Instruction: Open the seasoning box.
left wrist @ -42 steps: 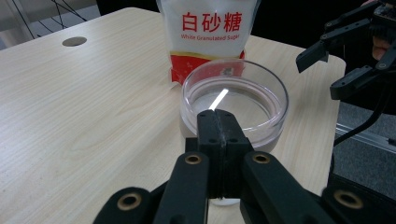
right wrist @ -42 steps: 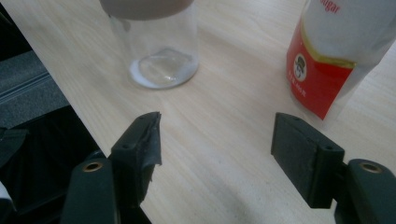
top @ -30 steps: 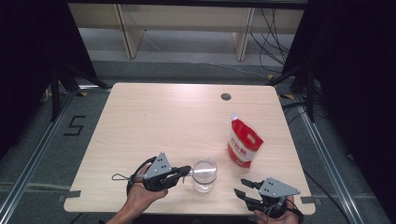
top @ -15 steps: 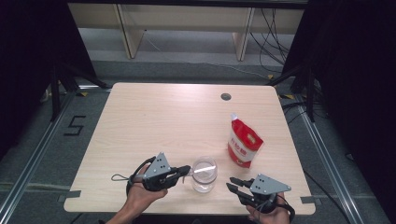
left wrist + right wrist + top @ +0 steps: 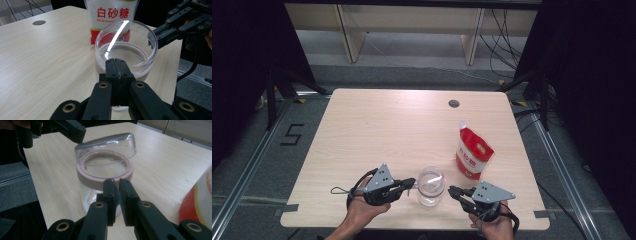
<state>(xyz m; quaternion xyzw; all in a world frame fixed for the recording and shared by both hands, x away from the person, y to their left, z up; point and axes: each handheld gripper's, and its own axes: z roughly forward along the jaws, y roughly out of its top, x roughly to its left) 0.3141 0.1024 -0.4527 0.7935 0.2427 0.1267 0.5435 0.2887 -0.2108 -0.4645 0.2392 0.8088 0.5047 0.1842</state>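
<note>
At lower centre of the high view, a clear glass jar (image 5: 431, 186) with a pinkish collar stands on the wooden table (image 5: 377, 125). The left gripper (image 5: 411, 183), jaws pressed together, touches its rim; the right gripper (image 5: 453, 191), jaws just closed on nothing, sits beside it, below a sugar pouch (image 5: 473, 152)

We see a clear jar (image 5: 430, 186) with a pinkish-beige collar, a red-and-white sugar pouch (image 5: 473, 155) (red lettering on its white panel), black grippers topped with grey plates, and a pale wood-grain table (image 5: 377, 125).
</note>
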